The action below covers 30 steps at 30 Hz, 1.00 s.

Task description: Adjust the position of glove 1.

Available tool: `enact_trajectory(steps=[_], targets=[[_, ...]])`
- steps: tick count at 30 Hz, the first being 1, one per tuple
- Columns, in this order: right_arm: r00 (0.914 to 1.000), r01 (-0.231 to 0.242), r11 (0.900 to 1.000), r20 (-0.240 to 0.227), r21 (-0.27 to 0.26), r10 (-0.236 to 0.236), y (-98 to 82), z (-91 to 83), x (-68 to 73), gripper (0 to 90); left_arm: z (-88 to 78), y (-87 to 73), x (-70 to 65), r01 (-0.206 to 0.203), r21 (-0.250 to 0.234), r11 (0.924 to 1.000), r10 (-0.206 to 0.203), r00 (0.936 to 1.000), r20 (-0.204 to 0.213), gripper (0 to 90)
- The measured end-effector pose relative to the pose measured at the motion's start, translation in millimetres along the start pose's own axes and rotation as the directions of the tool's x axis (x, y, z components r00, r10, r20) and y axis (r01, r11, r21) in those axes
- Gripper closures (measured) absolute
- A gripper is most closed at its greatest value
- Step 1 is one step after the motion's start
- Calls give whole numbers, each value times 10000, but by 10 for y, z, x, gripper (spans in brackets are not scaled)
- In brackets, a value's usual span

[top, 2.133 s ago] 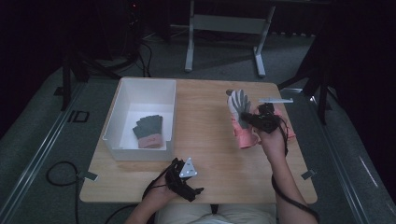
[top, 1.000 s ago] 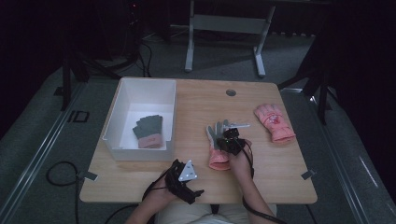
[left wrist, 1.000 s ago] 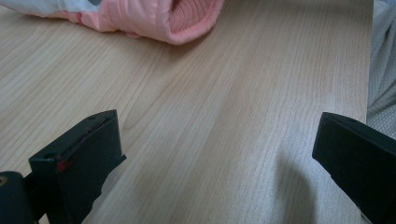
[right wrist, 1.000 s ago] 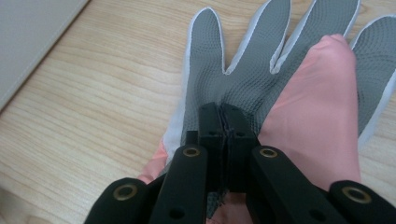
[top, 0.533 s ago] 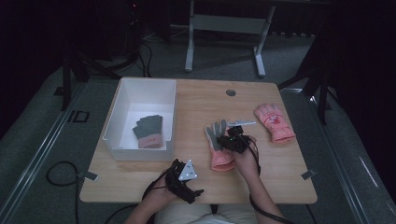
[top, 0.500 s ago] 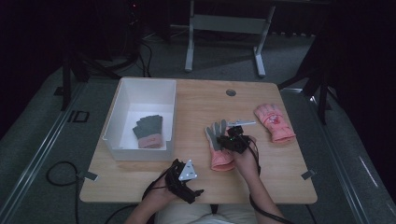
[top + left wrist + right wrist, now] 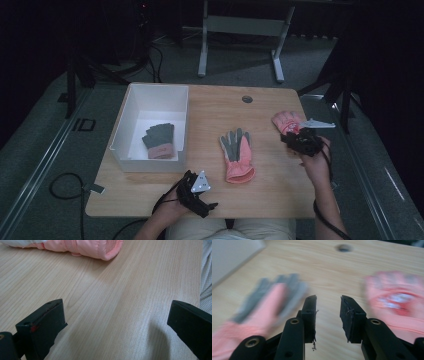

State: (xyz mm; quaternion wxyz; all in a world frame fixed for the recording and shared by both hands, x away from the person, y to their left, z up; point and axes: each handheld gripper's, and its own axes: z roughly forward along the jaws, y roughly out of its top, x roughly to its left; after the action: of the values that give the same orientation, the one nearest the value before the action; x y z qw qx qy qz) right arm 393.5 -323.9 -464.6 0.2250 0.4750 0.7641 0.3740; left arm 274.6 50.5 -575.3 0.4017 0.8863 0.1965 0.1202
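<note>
"Pink knitted glove point(image 7: 286, 120), flat at the right end of the light wooden table point(image 7: 215, 105): next to be picked up, by the look of it?"

"Seems so. Right gripper point(image 7: 300, 140) poised over its near end, parted partway, just been opening, with nothing between the black jaws. Worth widening a little more before going down."

"Where to bite?"

"Near the cuff, across the thicker edge, not at the fingertips: less flop on the lift. Come down straight, pinch both layers, then raise well clear of the wood before swinging across."

"And the other one, the pink glove with the grey palm point(image 7: 237, 155)?"

"Lying palm up in the middle of the table, apart from the first, fingers toward the far edge. Leave undisturbed. Probably best to lay the mate beside it or on it, cuffs lined up, though only a guess."

"Left gripper point(image 7: 197, 192)?"

"Resting at the near edge, spread wide over bare wood, holding nothing, near the grey-palmed glove's cuff. Keep there, ready to pin that cuff if the cloth starts to slide."

"White rectangular box point(image 7: 131, 120)?"

"At the left, with a dark grey glove with a pink cuff point(image 7: 159, 141) inside. Out of the way; no need to go near."
</note>
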Motion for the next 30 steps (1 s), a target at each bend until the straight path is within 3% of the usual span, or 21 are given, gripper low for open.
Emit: enact_trajectory(steps=[1,2,3,4,5,6,7,8,9,11,20,21,24,27,30], targets=[[9991,-127,9999,414,-49,129,-3,-8,-229,634,0,3,0,32,-50,10000,-32,10000,0,12],[9991,-127,9999,414,-49,129,-3,-8,-229,634,1,5,-2,67,-78,9999,-67,10000,2,12],[9976,-101,9999,689,-47,104,6,9,-383,615,1,0,0,40,-58,10000,-40,10000,-25,12],[9976,-101,9999,689,-47,104,6,9,-383,615,1,0,0,40,-58,10000,-40,10000,-25,12],[9959,-87,10000,905,13,85,20,57,-537,615,0,1,-2,0,-19,10000,0,10000,-16,12],[9959,-87,10000,905,13,85,20,57,-537,615,0,1,-2,0,-19,10000,0,10000,-16,12],[9931,-123,9998,1164,162,103,35,130,-661,616,2,6,-7,24,-49,10000,-24,10000,-24,12],[9931,-123,9998,1164,162,103,35,130,-661,616,2,6,-7,24,-49,10000,-24,10000,-24,12],[9889,-112,9995,1483,287,68,45,220,-748,624,3,1,-1,31,-15,10000,-31,10000,-36,12],[9850,131,9988,1712,465,-209,48,314,-802,618,2,-3,-2,38,0,10000,-38,10000,-33,12],[9852,-79,9954,1713,952,-86,74,668,-959,544,4,-7,10,152,-57,9999,-153,9999,-58,12],[9810,321,9919,1859,1225,-547,57,754,-953,541,6,-13,18,173,-16,9998,-174,9998,-75,12],[9796,569,9849,1814,1637,-868,31,844,-951,527,3,-13,19,206,-25,9998,-207,9997,-94,12],[9807,482,9817,1777,1843,-815,-5,921,-971,555,10,-13,11,166,-15,9999,-166,9998,-129,12],[9816,276,9806,1799,1940,-633,-30,967,-970,694,12,-15,12,120,39,9999,-119,9998,-158,12]])
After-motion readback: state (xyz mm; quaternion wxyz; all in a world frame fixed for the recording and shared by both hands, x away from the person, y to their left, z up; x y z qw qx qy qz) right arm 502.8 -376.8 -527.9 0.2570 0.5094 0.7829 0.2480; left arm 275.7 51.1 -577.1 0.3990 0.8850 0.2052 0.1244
